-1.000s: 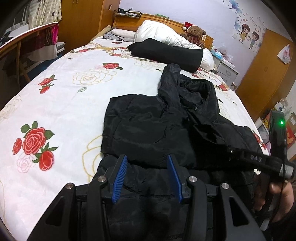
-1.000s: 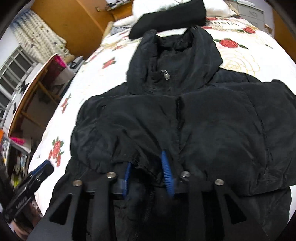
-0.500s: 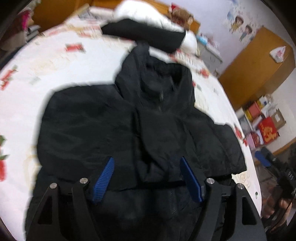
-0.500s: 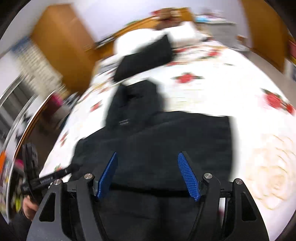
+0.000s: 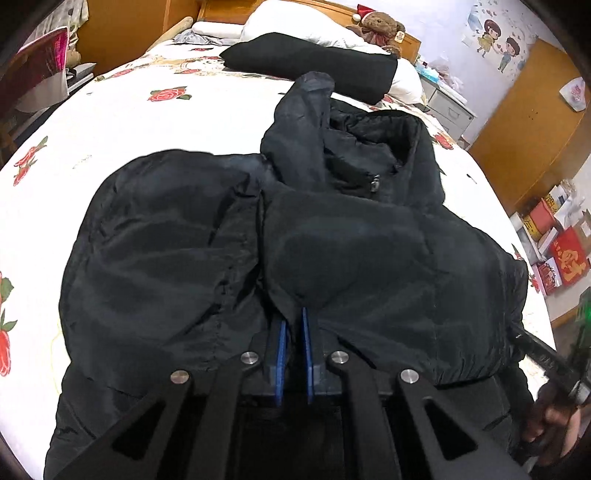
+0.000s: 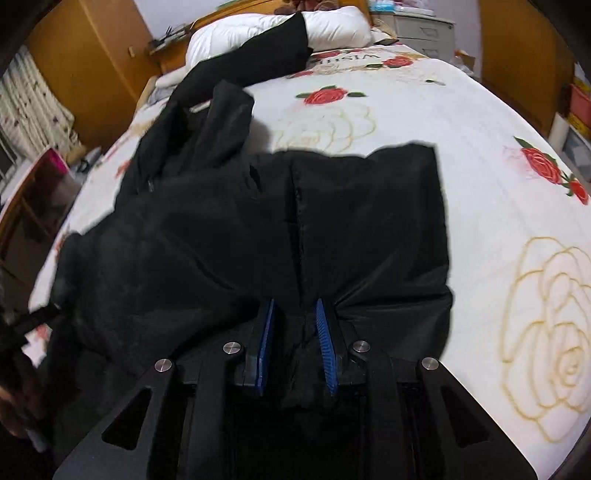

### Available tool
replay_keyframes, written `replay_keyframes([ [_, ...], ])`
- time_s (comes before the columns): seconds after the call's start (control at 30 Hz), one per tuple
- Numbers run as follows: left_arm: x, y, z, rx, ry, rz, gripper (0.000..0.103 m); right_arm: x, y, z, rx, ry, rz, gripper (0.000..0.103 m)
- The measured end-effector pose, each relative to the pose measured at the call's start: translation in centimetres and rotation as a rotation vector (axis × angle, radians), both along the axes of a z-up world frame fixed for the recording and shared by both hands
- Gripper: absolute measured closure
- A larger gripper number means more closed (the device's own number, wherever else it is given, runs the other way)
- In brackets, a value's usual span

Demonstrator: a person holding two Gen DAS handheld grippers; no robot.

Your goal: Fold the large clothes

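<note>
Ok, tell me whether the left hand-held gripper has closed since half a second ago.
Yes. The left hand-held gripper has closed its blue pads onto the black padded jacket.

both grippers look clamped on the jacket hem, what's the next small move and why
Probably lift both pinches together and carry the hem toward the collar. The left hand-held gripper and right hand-held gripper each pinch the near edge of the black jacket, whose sleeves already lie folded across its body on the bed, so the bottom-up fold seems next.

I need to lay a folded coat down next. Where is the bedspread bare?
Bare bedspread lies left of the black jacket, and again on its right. The headboard end is crowded: folded black garment, pillows, teddy bear.
</note>
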State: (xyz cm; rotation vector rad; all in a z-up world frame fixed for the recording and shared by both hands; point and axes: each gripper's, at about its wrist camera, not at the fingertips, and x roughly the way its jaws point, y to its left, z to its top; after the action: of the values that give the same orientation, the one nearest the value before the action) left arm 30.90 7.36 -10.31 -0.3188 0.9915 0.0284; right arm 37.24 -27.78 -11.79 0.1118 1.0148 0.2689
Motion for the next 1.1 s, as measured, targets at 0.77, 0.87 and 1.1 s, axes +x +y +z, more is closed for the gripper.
replay_keyframes([
  [0.77, 3.9, -2.5, 3.3, 0.155, -0.107, -0.058, 0.073, 5.1, -3.9, 4.2, -0.08, -0.106, -0.137, 0.079],
  [0.87, 4.7, -2.3, -0.2, 0.199, -0.089, -0.063, 0.072, 5.4, -3.9, 0.8, -0.093, -0.064, -0.131, 0.079],
  [1.1, 5.1, -2.4, -1.3, 0.232, -0.112, -0.046, 0.071, 5.1, -3.8, -0.3, -0.098, -0.084, -0.127, 0.078],
])
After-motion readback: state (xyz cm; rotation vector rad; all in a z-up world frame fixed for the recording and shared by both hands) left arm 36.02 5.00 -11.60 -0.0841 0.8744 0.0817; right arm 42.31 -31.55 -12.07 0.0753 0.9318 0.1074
